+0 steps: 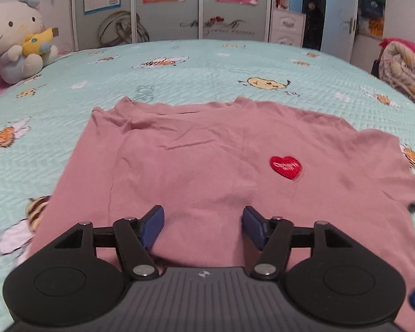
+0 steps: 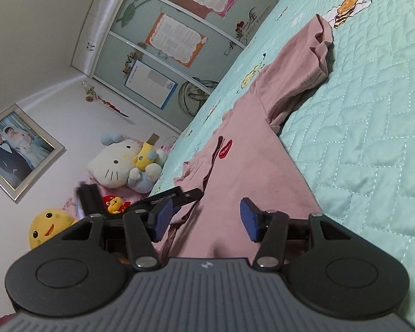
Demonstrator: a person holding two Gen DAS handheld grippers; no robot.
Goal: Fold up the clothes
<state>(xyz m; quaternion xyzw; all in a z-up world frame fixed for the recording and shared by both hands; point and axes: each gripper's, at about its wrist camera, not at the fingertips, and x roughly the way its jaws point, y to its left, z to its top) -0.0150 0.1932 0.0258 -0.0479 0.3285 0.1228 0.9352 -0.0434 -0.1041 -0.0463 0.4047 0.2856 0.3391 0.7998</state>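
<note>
Currently both grippers stand spread, nothing between the pads. Left gripper (image 1: 203,225) hangs low over the near part of the shirt (image 1: 207,166); right gripper (image 2: 206,218) is rolled on its side at the same hem end, with the left gripper's frame just beside it.

- Shirt: pink, lies on the bed (image 1: 69,88), front up, heart patch (image 1: 285,166) showing. In the left view its left side looks turned in along a lengthwise crease; the sleeve (image 2: 315,55) on the other side lies out, bunched. This fits a fold partly made, or a shirt merely laid down rumpled; I cannot tell which.

Risks:
- Thin knit; a pinch may take one layer only, or catch the quilt with it.
- Grippers close together; frames could knock.
- Bunched sleeve and wrinkles near the collar would get folded in.
- Rolled right gripper may grip the edge askew and skew any fold.

Around: plush cat (image 1: 16,36) at the bed's far corner, rolled blanket (image 1: 404,74) at the right, both well apart from the shirt. Nothing blocks the cloth.
</note>
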